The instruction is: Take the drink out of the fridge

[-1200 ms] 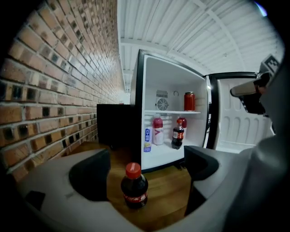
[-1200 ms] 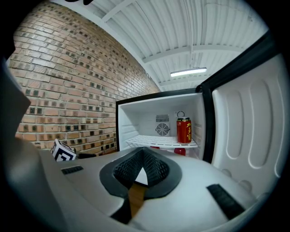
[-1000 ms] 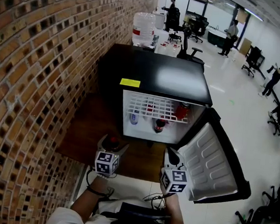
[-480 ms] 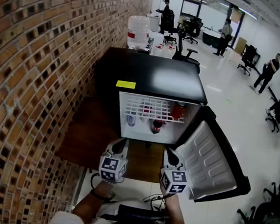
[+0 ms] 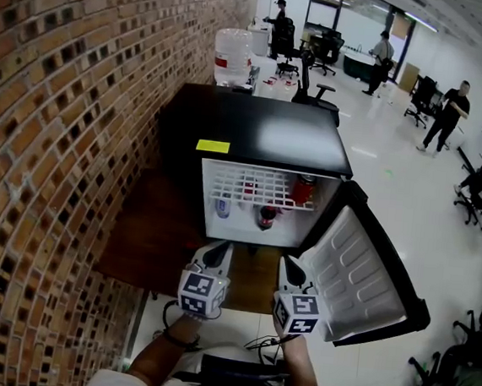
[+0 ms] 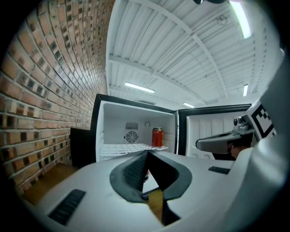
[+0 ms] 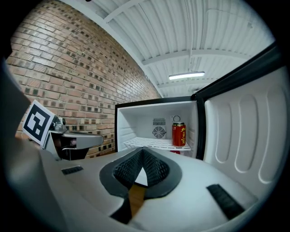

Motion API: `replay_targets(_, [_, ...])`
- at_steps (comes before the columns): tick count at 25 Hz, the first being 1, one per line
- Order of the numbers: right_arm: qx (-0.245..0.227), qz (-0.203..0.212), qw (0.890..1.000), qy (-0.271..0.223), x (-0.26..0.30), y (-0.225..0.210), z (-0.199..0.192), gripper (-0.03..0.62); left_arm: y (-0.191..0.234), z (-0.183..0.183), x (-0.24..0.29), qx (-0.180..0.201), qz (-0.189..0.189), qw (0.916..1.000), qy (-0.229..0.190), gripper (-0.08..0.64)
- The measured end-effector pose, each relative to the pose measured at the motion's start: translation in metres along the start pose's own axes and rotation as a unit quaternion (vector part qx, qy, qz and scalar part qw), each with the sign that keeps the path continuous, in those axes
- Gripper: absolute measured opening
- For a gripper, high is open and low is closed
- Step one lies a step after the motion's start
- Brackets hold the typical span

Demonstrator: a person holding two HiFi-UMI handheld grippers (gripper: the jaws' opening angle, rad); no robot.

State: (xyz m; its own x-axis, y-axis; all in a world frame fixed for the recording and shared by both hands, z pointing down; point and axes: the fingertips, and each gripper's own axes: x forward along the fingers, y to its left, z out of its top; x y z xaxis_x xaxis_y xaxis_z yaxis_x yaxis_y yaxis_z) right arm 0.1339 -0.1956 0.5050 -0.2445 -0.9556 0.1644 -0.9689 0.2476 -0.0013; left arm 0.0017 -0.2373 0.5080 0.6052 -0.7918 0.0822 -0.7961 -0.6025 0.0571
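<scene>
The black mini fridge stands with its door swung open to the right. A red can sits on the white wire shelf at the right. Below the shelf stand a dark cola bottle and a pale drink. My left gripper is shut and empty, a little in front of the fridge. My right gripper is beside it, also shut and empty. The red can shows ahead in the left gripper view, and the red can likewise in the right gripper view.
A brick wall runs close along the left. The fridge stands on a wooden platform. A water jug is behind the fridge. Office chairs and several people are far back on the white floor.
The left gripper's jaws have closed with nothing between them, and it has moved right, closer to the right gripper. The right gripper has barely moved.
</scene>
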Motion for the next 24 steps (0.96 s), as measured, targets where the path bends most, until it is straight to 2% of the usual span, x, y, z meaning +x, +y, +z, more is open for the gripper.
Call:
replay_targets(4, [-0.003, -0.003, 1.000, 0.003, -0.002, 0.002, -0.001, 0.011, -0.004, 0.000, 0.000, -0.010, -0.003, 0.9999, 0.003, -0.003])
replay_targets(24, [-0.008, -0.002, 1.000, 0.003, 0.000, 0.001, 0.002, 0.011, -0.010, 0.004, 0.004, -0.010, -0.009, 0.9999, 0.008, -0.005])
